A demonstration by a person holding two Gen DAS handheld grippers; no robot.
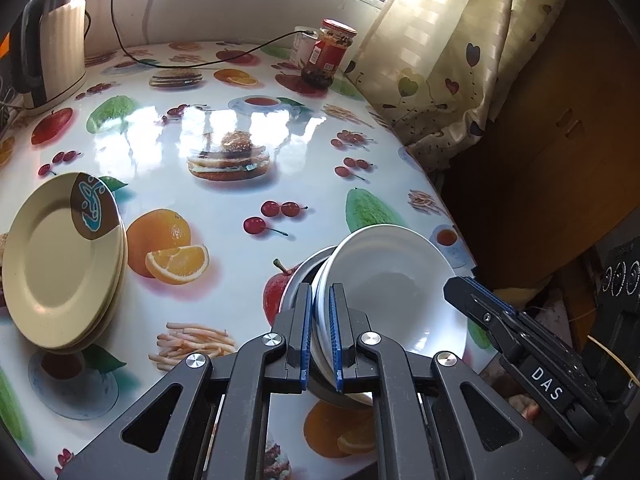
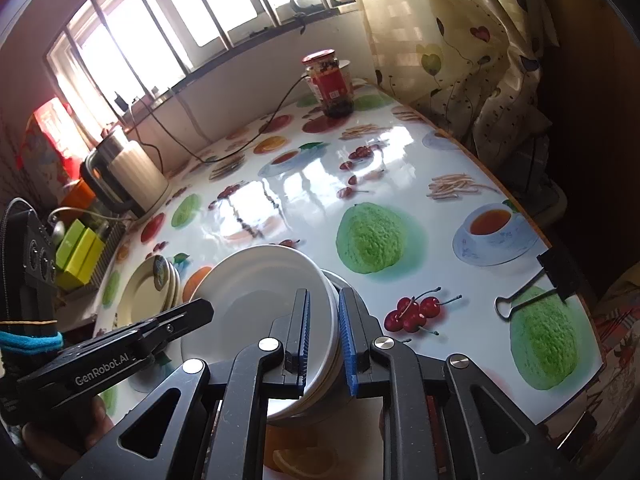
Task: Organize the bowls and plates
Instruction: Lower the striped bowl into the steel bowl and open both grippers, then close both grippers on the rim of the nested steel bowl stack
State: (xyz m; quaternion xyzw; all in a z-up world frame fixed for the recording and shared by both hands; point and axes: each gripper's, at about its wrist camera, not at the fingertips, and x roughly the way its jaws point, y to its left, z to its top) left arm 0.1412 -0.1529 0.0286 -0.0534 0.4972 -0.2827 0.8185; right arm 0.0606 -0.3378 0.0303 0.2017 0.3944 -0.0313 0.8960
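A stack of white bowls [image 1: 392, 280] rests tilted in a grey metal bowl [image 1: 298, 280] at the near right edge of the fruit-print table [image 1: 224, 128]. My left gripper [image 1: 320, 288] is shut on the left rim of the white bowls. In the right wrist view my right gripper [image 2: 324, 294] is shut on the opposite rim of the white bowls [image 2: 260, 292], one pad inside and one outside. The metal bowl's rim [image 2: 336, 278] peeks out behind them. A stack of cream plates [image 1: 64, 268] lies to the left, also seen as cream plates [image 2: 148, 292].
A kettle [image 1: 56, 40] stands at the far left, with a black cable [image 1: 208, 64] running across the back. A red-lidded jar [image 1: 330, 54] stands at the far right by the curtain [image 1: 460, 60]. A binder clip [image 2: 536, 288] clamps the tablecloth at the right edge.
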